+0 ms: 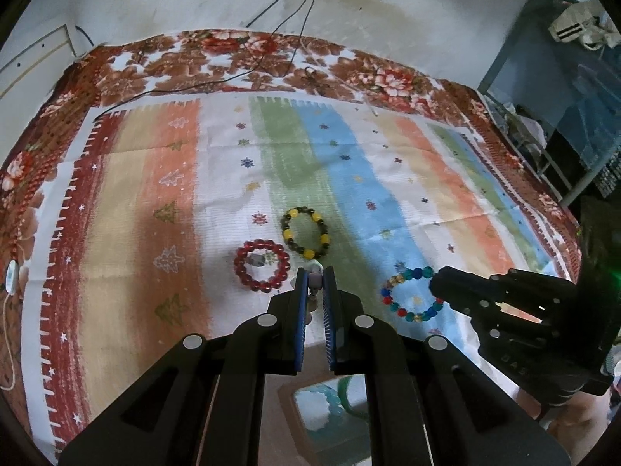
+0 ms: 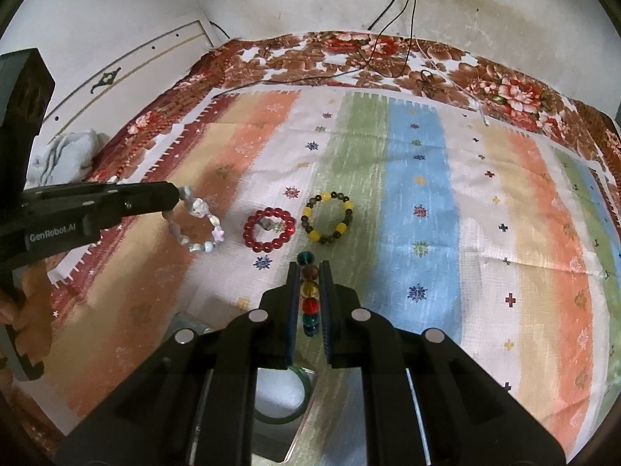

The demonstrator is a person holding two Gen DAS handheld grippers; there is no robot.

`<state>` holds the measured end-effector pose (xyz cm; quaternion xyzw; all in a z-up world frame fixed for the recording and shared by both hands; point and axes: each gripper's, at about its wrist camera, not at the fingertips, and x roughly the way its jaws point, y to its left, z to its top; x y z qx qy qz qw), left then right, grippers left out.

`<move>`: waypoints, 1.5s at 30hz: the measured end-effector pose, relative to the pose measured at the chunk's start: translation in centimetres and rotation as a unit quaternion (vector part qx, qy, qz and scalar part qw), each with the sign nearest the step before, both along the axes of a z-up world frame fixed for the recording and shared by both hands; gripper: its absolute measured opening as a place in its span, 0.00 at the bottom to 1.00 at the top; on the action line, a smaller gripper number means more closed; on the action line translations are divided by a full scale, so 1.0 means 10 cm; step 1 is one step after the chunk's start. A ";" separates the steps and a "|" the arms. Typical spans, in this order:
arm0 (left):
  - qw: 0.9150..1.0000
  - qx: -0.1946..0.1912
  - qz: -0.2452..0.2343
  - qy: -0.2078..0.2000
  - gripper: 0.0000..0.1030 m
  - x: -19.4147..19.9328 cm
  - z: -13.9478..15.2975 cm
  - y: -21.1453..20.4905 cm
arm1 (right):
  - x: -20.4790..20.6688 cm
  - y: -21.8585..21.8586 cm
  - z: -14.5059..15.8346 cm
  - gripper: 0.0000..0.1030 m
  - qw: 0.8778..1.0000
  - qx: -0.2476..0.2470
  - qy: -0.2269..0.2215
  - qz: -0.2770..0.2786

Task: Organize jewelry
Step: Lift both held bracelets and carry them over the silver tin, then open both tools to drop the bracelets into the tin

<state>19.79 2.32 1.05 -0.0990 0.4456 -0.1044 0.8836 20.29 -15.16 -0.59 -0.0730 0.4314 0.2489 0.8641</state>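
Nearest the cameras, a box (image 2: 310, 419) holding a green bangle (image 2: 300, 388) is being seen below both sets of jaws. Just beyond it, a multicoloured bead bracelet (image 2: 309, 295) is being gripped edge-on by the right hand-held gripper (image 2: 309, 272), whose jaws are being pressed against the beads from both sides; in the left wrist view the same bracelet (image 1: 411, 291) is being shown as a ring hanging from that gripper (image 1: 438, 283). A pale bead bracelet (image 2: 196, 225) is being pinched by the left hand-held gripper (image 1: 315, 277), jaws clenched on one bead, the rest of the loop being held above the striped cloth (image 2: 485, 213). Farther out, a red bead bracelet (image 1: 262, 270) and a yellow-and-dark bead bracelet (image 1: 305, 237) are lying flat on the cloth, just beside each other. Beyond them, a floral cloth (image 2: 349, 62) is being crossed by black cables (image 2: 388, 19) running up the stained wall (image 2: 485, 7).
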 end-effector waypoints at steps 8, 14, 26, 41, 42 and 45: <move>1.000 -0.010 -0.013 -0.013 0.07 -0.21 0.09 -0.09 | -0.24 0.03 0.15 0.11 1.000 0.014 -0.010 0.018; 0.999 -0.015 -0.023 -0.022 0.07 -0.36 0.15 -0.17 | -0.40 0.02 0.19 0.11 0.999 0.024 -0.009 0.027; 0.999 -0.022 -0.035 -0.026 0.07 -0.71 0.13 -0.27 | -0.77 -0.03 0.22 0.11 0.998 0.036 -0.006 0.047; 1.000 -0.001 -0.020 -0.003 0.31 -0.82 -0.09 -0.31 | -0.82 -0.05 0.03 0.66 0.999 -0.010 -0.003 0.036; 1.000 0.001 -0.013 -0.006 0.31 -0.81 -0.08 -0.27 | -0.81 -0.07 0.03 0.66 0.999 -0.010 -0.003 0.032; 1.000 -0.007 0.000 -0.010 0.31 -0.81 -0.04 -0.17 | -0.77 -0.11 0.02 0.66 1.000 -0.002 0.000 0.031</move>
